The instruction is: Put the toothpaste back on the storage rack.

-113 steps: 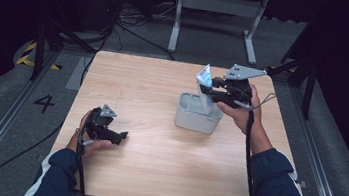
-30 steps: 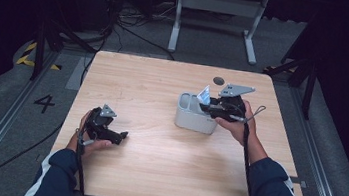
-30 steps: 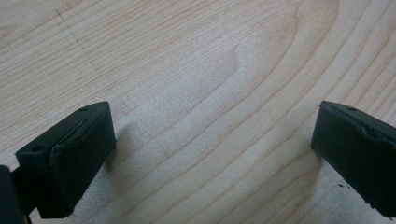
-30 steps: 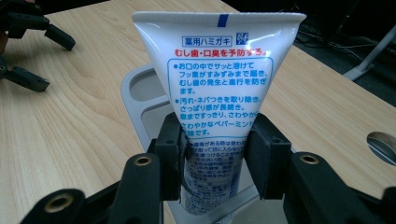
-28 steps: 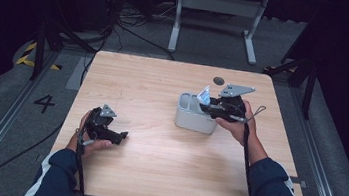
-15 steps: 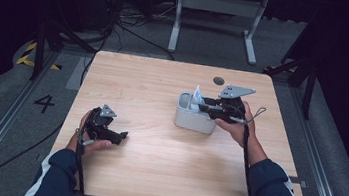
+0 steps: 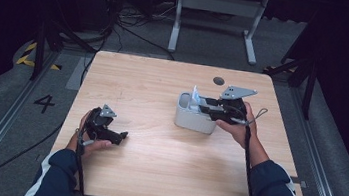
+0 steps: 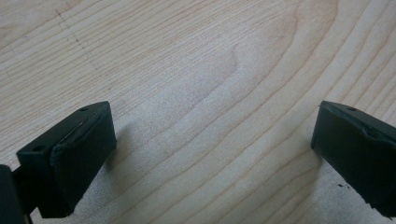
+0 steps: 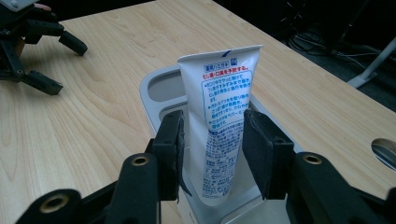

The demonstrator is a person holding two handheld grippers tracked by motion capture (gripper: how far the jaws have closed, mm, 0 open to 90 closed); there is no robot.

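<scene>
1. Left side, high view: the left gripper (image 7: pixel 118 135) rests in the person's left hand (image 7: pixel 88 135) on the wooden table (image 7: pixel 144 165), near the front left edge, well apart from everything else on the table.
2. Left gripper view: its two black jaws stand wide apart over bare wood grain, nothing between them; the high view is too small to show that gap.
3. Centre-right, high view: a grey holder (image 7: pixel 193 115) with compartments sits on the table; a white tube (image 7: pixel 195 96) stands in it, crimped end up.
4. Right gripper view: the tube (image 9: pixel 223 126) carries blue and red print and leans slightly, its lower end down in a compartment of the holder (image 9: pixel 159 93), second from the far end. The print cannot be made out from above.
5. Right gripper (image 9: pixel 212 149): its jaws flank the tube on both sides and have just been opening; the left pad looks a touch off the tube, the right pad is at its edge. No firm grip is seen.
6. High view: the right gripper (image 7: pixel 207 110) comes level from the holder's right side, held by the right hand (image 7: pixel 239 128); its body and grey plate hide part of the holder's right end.
7. Right gripper view, upper left: the left gripper (image 9: pixel 44 58) shows farther off, jaws spread.
8. Surroundings: a dark round hole (image 7: pixel 219 81) in the tabletop behind the holder; a metal stand (image 7: pixel 217 17) and cables on the floor beyond the table.
</scene>
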